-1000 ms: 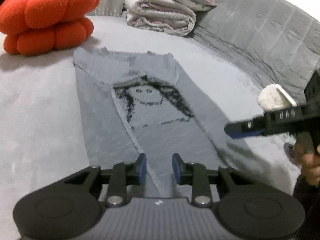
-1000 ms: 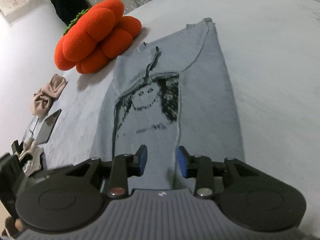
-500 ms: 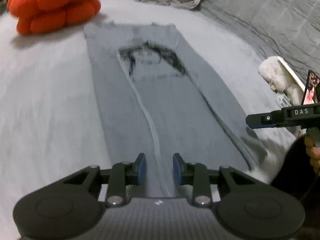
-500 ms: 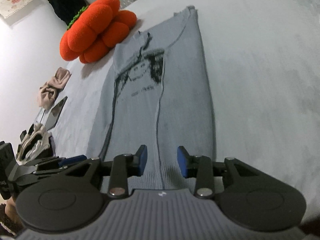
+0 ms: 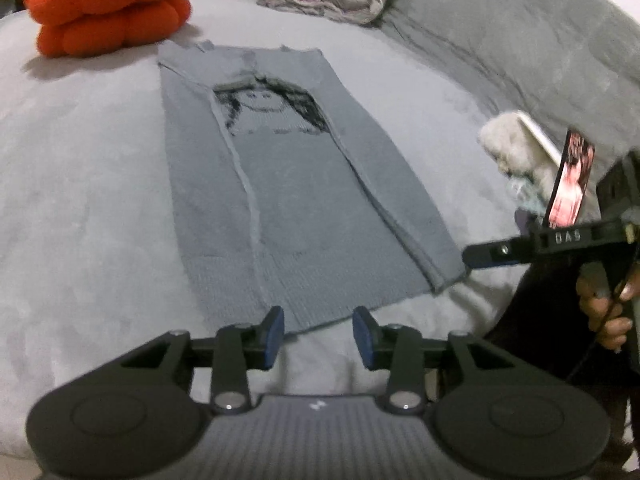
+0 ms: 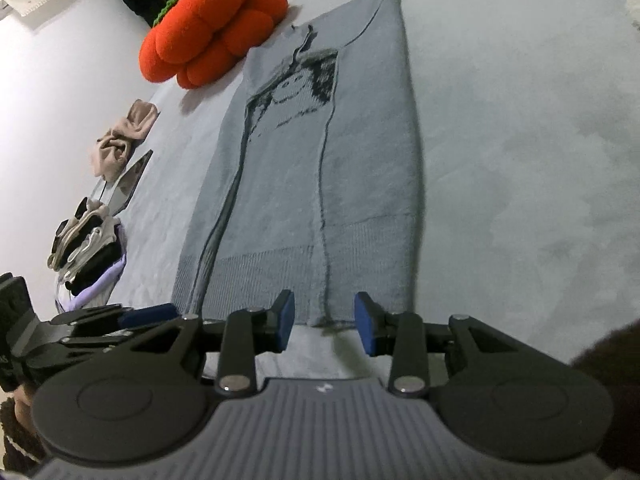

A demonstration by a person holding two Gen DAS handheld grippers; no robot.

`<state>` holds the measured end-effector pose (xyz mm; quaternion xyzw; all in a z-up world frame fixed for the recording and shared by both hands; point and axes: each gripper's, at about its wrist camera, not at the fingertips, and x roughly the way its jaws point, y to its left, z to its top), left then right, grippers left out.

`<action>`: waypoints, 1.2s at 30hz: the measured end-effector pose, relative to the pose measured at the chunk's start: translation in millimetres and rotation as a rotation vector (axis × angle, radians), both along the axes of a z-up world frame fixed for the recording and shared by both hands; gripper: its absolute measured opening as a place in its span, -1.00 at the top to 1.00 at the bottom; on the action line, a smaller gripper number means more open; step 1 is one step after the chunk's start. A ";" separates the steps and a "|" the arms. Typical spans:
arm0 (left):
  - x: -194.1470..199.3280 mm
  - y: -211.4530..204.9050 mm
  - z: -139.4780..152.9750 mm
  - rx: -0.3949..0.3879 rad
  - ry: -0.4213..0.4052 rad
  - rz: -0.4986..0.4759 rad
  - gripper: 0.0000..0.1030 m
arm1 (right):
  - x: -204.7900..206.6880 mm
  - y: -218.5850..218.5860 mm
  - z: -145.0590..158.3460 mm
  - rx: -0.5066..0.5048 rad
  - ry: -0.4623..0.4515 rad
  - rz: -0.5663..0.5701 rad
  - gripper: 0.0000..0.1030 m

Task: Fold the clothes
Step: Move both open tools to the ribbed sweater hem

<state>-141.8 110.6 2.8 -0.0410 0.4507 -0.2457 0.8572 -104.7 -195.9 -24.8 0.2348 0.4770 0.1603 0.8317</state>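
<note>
Sweater [image 5: 288, 200]: flat on bed [image 5: 80, 200], sides folded in, hem nearest grippers.
Left gripper [image 5: 318, 330]: jaws just opened wider, empty, above hem.
Right gripper [image 6: 324, 322]: jaws parted, empty, over hem.
Step advice: pinch both hem corners evenly, carry toward collar.
Containers: none seen.

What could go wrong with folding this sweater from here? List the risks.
1. Both sleeves lie folded loosely over the sweater; lifting the hem could let them slide out.
2. The left gripper and right gripper, open, sit close together near the hem, so the outer corners may sag.
3. The orange cushion beside the collar could crowd the fold.
</note>
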 end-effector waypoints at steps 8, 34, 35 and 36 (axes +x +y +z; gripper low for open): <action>33.1 45.4 -10.4 0.013 0.084 0.141 0.17 | 6.5 -33.6 2.3 -0.033 0.030 -0.060 0.21; 79.0 82.8 -80.8 -0.448 0.397 0.151 0.22 | 35.1 -34.5 -42.3 0.218 0.200 0.016 0.18; 78.2 80.4 -80.8 -0.446 0.393 0.142 0.22 | 35.1 -35.3 -43.4 0.232 0.203 0.016 0.18; 77.2 78.2 -80.7 -0.444 0.390 0.133 0.22 | 35.0 -36.2 -44.3 0.244 0.206 0.016 0.18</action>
